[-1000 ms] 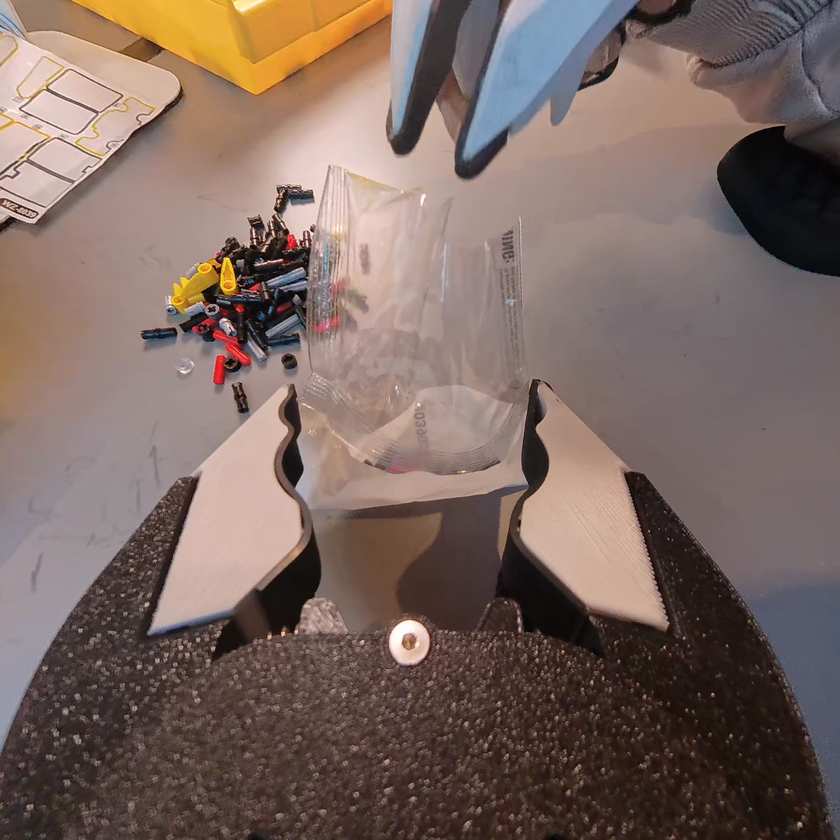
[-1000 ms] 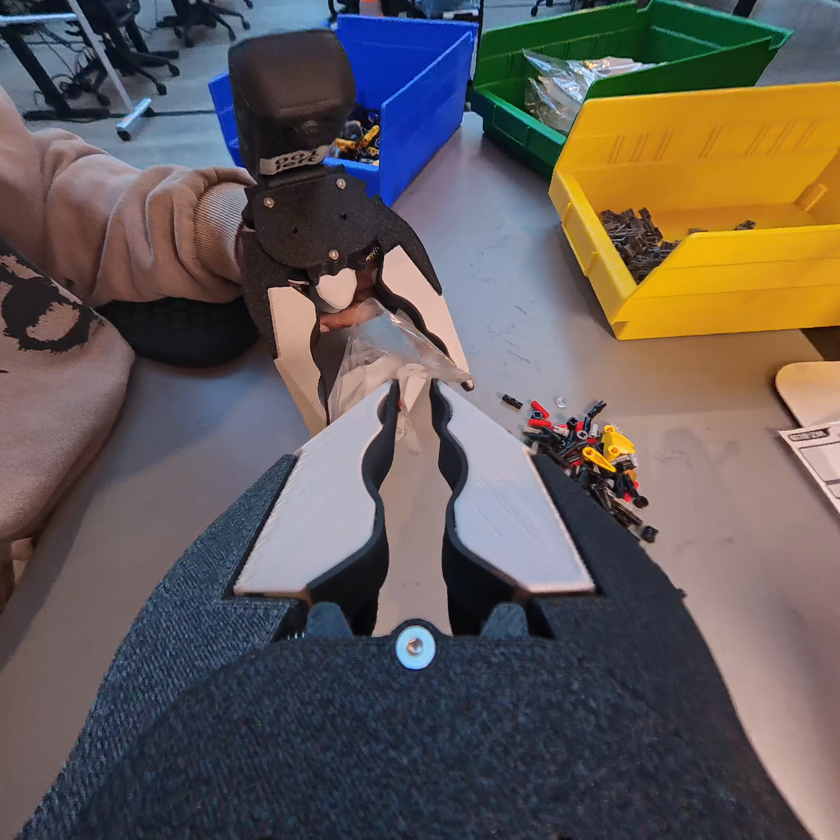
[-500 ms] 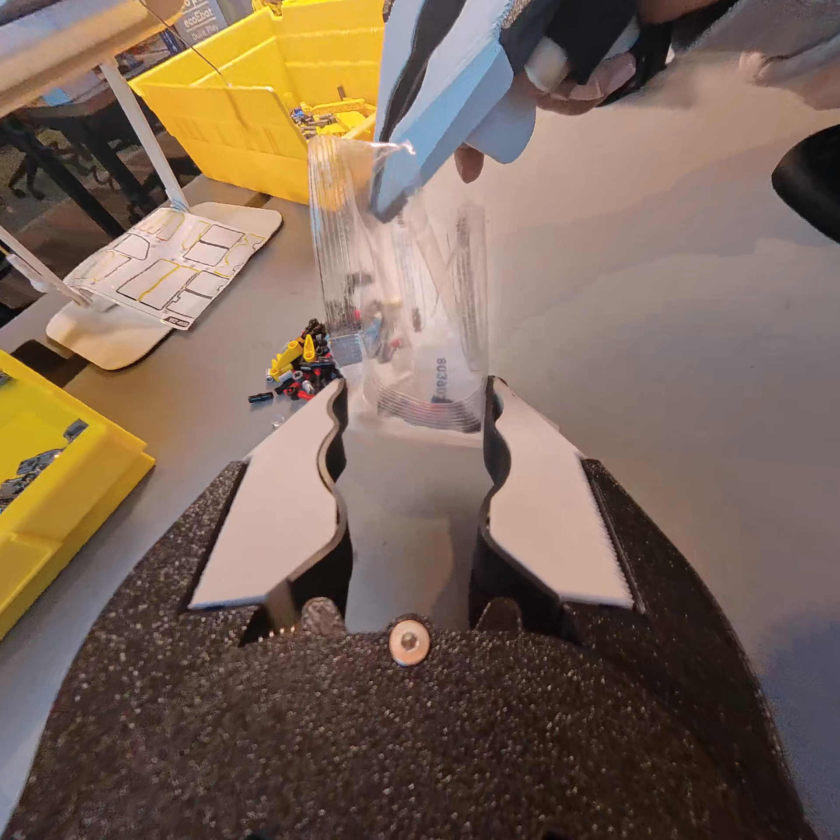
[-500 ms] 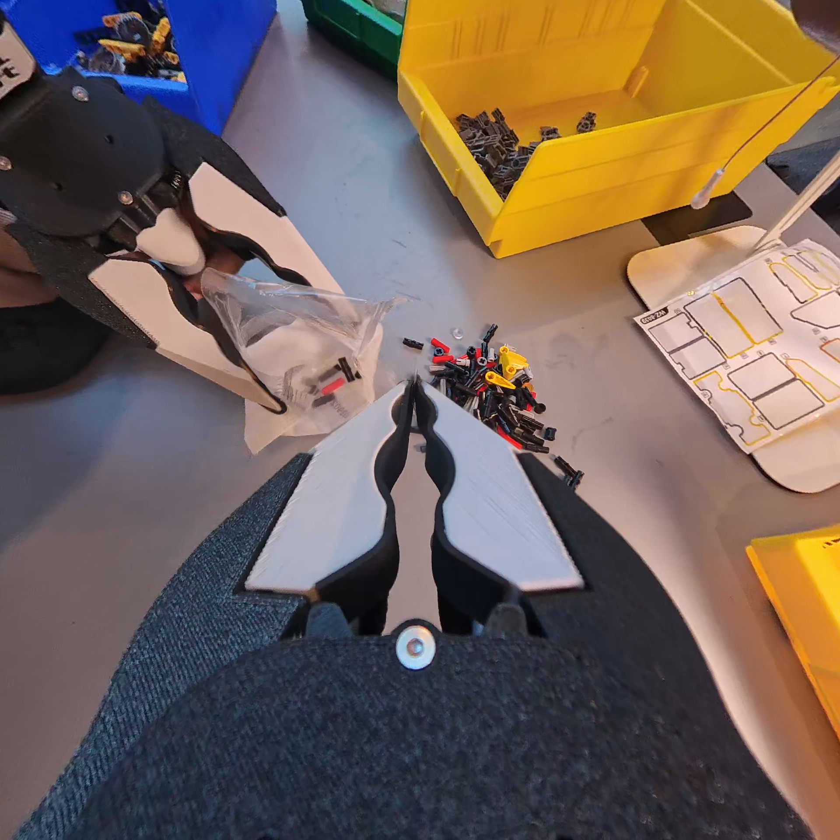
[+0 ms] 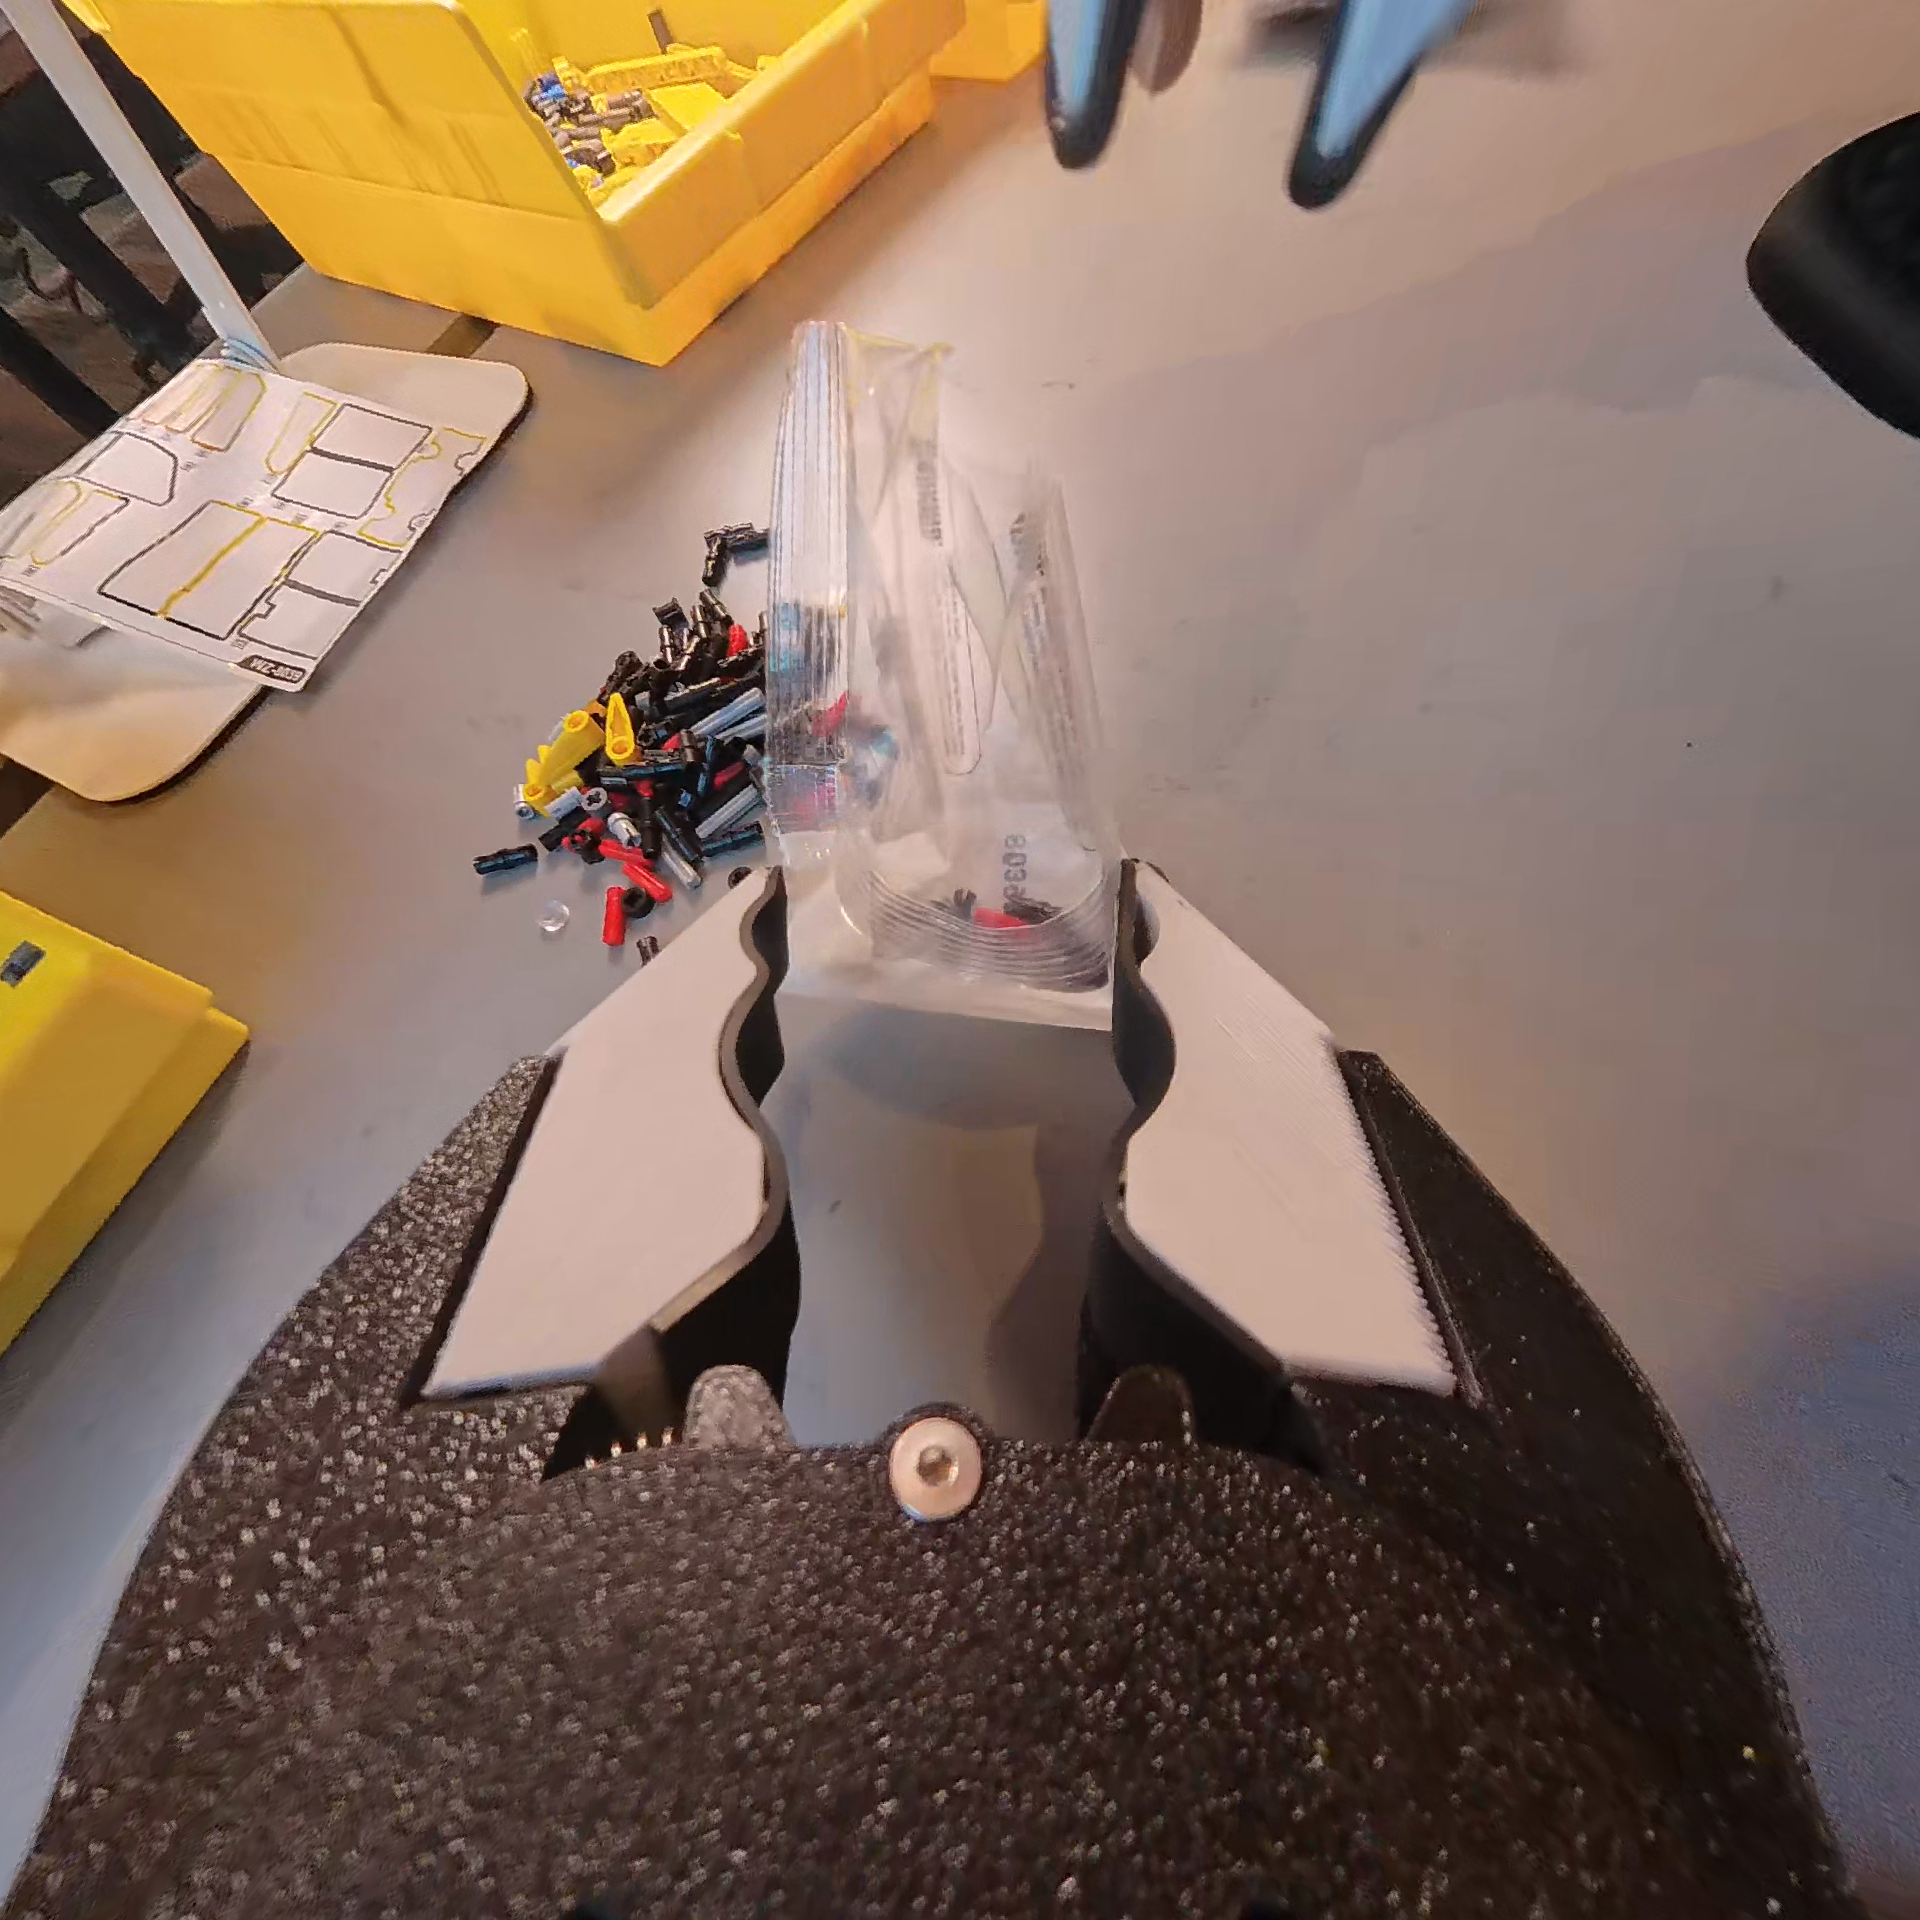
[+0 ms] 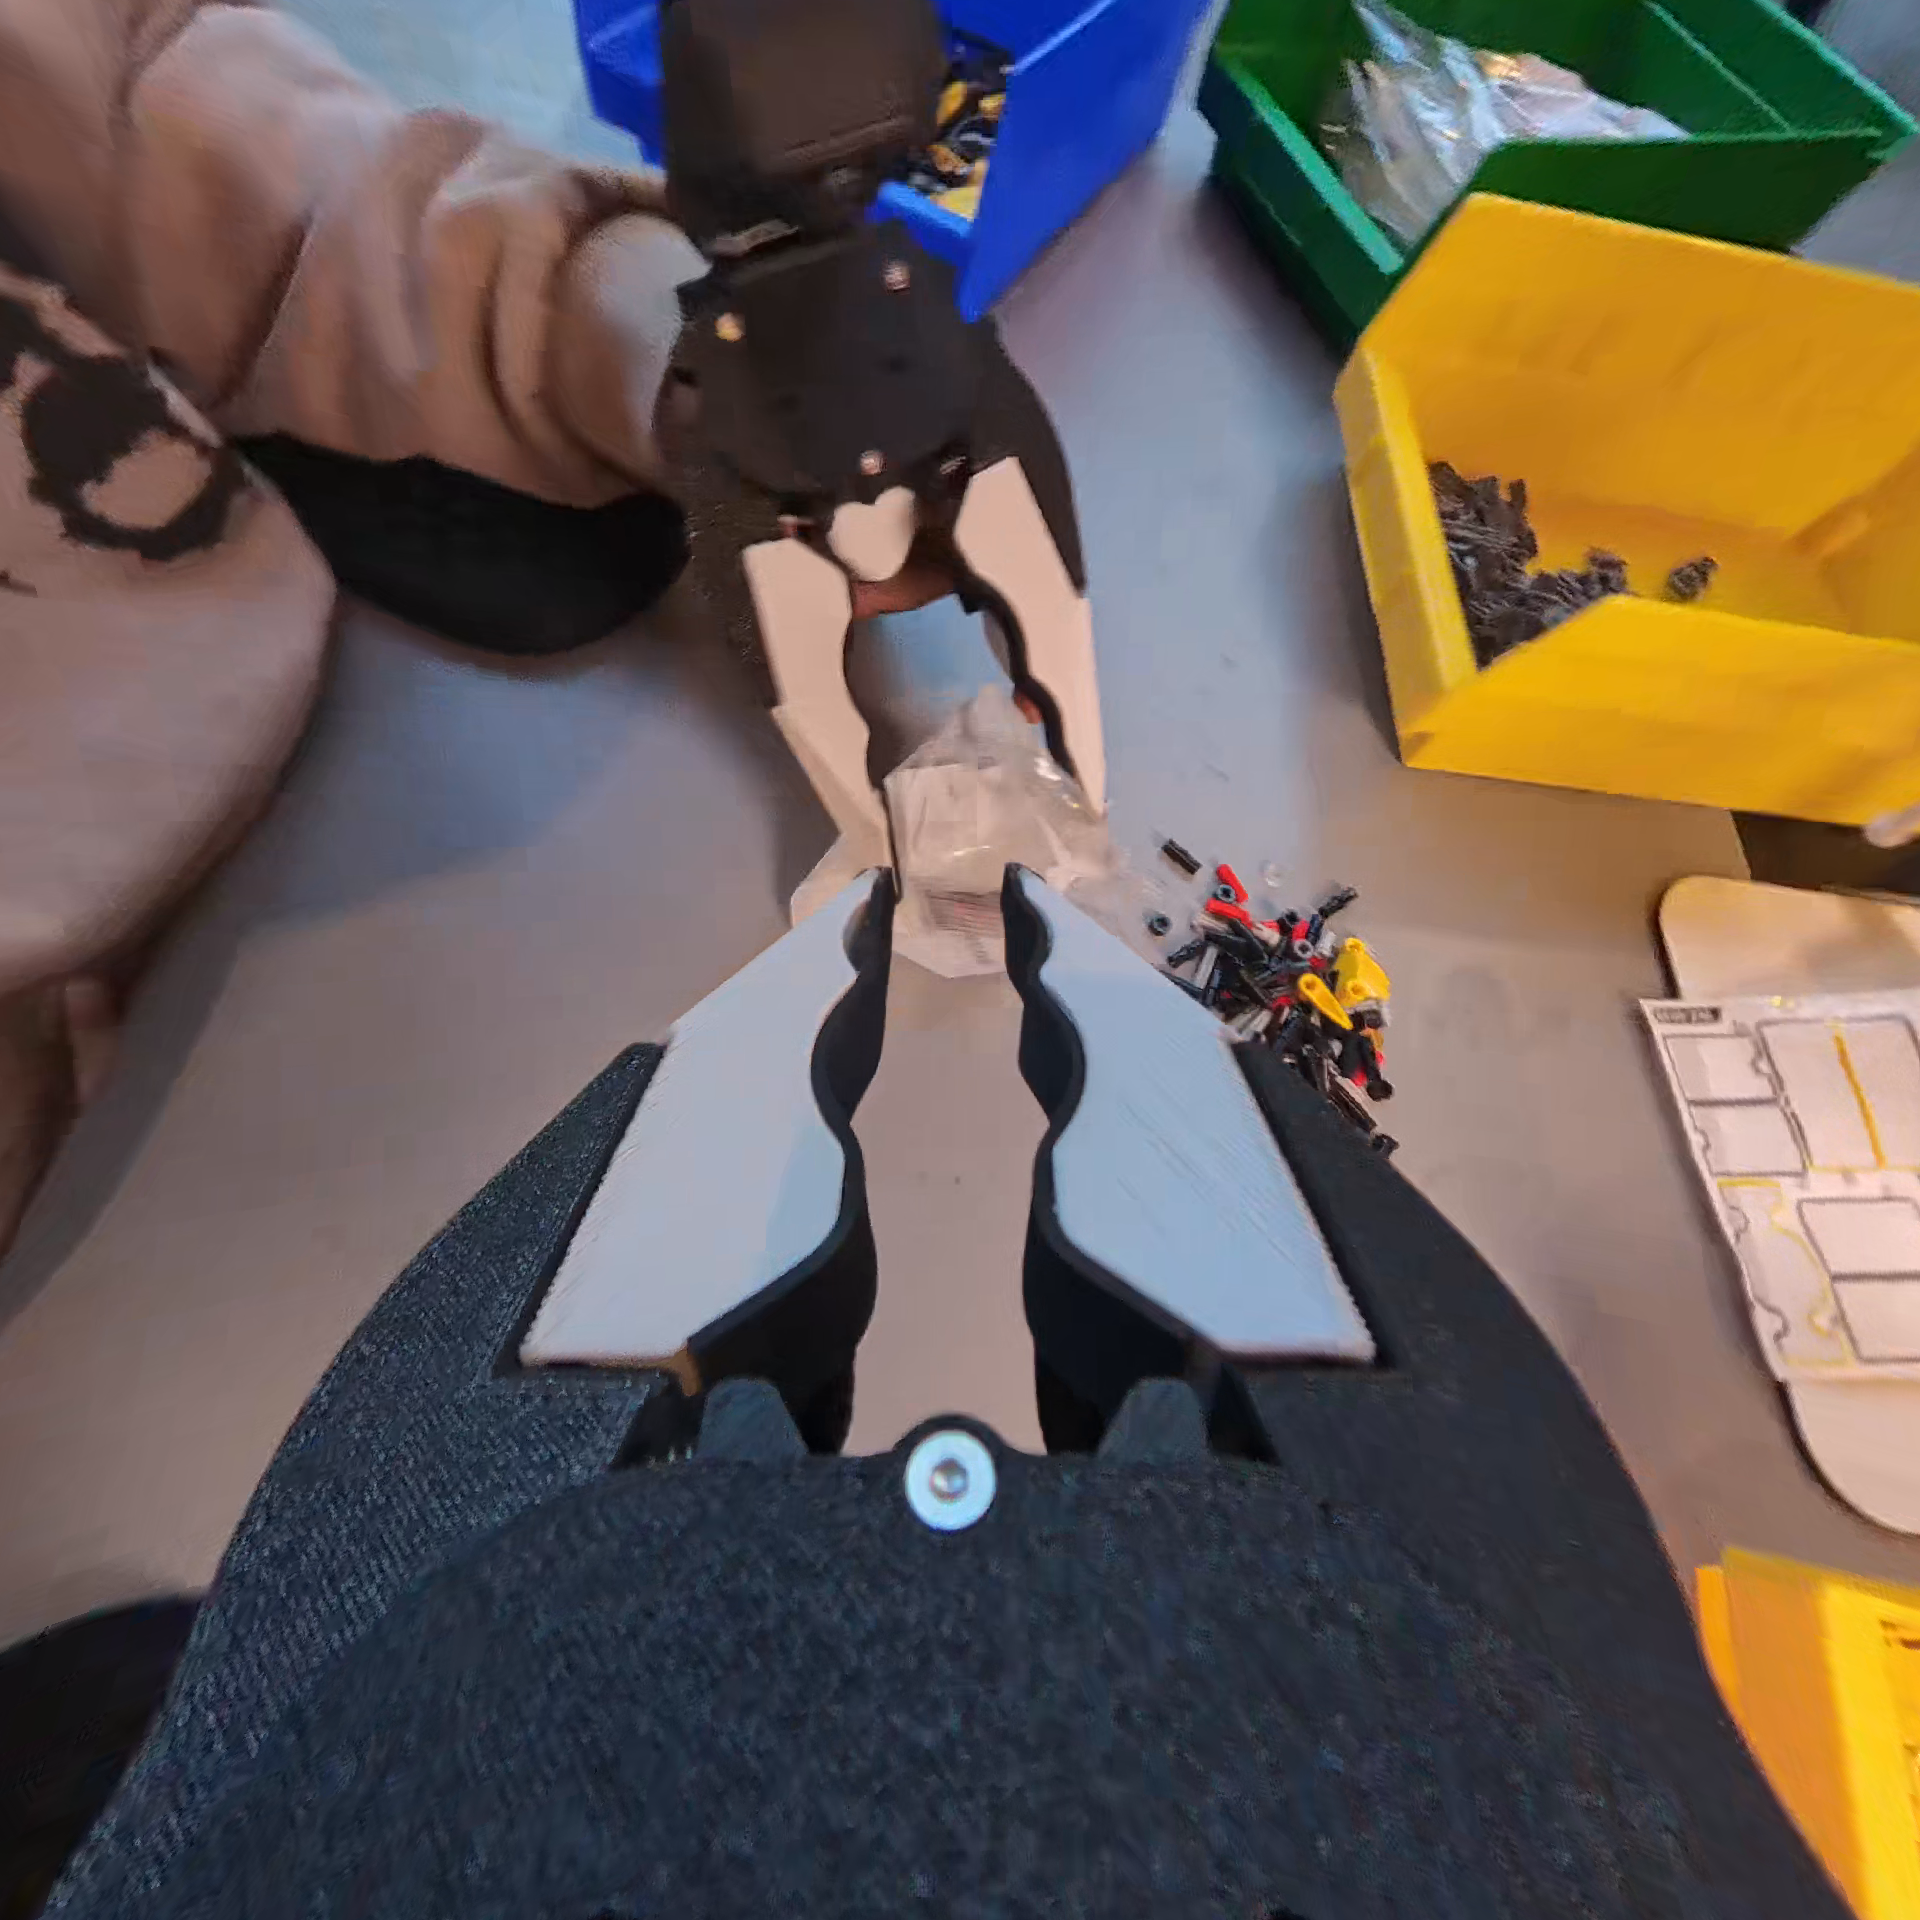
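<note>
On the left of the left wrist view lies a sheet of outlined stickers (image 5: 239,540) on a pale board, with a yellow bin (image 5: 499,156) behind it. Just right of that sits a heap of small black, red and yellow pieces (image 5: 665,769) on the grey table (image 5: 1455,727). Beside the heap stands a clear plastic bag (image 5: 935,707), a few pieces visible in its bottom. The left gripper (image 5: 948,894) is spread wide around the bag's base, not pinching it. The right gripper (image 6: 945,894), jaws parted and empty, hangs close to the bag's top. A firm hold would call for pinching the film well inside its edge.
</note>
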The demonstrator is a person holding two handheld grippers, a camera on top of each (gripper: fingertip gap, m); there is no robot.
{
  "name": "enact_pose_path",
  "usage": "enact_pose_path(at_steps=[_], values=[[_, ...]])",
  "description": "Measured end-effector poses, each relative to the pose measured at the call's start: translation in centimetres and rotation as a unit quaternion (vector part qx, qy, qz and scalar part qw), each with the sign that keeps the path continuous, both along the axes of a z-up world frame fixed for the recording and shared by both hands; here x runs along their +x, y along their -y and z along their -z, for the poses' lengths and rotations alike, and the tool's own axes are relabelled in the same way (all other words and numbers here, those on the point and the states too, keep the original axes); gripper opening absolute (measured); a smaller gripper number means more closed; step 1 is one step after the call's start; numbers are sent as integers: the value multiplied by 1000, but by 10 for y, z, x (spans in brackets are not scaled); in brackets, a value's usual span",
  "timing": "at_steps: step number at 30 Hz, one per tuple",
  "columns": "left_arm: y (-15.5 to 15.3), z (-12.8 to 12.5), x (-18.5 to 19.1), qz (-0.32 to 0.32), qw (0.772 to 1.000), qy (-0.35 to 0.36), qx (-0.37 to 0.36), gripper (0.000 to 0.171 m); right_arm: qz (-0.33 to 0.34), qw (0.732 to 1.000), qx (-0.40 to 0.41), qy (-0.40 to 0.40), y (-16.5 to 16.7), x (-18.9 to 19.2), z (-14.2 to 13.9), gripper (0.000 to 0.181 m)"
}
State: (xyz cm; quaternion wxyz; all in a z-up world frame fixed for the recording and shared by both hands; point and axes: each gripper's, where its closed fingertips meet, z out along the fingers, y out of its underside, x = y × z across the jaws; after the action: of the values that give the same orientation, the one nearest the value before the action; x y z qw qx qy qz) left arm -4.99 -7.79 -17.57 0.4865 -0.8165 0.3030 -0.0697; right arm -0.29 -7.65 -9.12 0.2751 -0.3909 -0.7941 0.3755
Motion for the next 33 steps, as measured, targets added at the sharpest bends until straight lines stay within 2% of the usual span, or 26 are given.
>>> enact_pose_path(at_steps=[3,6,9,10,17,22,26,29,33], values=[[1,-1,1,6,1000,13,-4,64,-17,998,59,7,8,-8,24,30],[4,-1,4,17,1000,19,-10,65,1,995,96,4,2,-27,48,35],[7,5,5,22,999,11,-24,69,-17,995,95,9,5,-26,57,12],[7,5,5,22,999,10,-27,74,-31,996,85,7,10,-23,55,1],[17,-3,27,78,995,48,-32,128,-117,991,69,-7,40,-6,45,0],[19,-15,42,123,991,48,-5,145,-171,982,77,-7,63,6,39,0],[21,-6,54,165,986,9,-18,148,-193,978,81,6,72,14,39,0],[21,2,56,172,985,-1,-24,131,-200,976,84,20,75,20,39,0],[19,-2,50,154,988,-6,4,108,-183,979,87,37,64,24,39,0]])
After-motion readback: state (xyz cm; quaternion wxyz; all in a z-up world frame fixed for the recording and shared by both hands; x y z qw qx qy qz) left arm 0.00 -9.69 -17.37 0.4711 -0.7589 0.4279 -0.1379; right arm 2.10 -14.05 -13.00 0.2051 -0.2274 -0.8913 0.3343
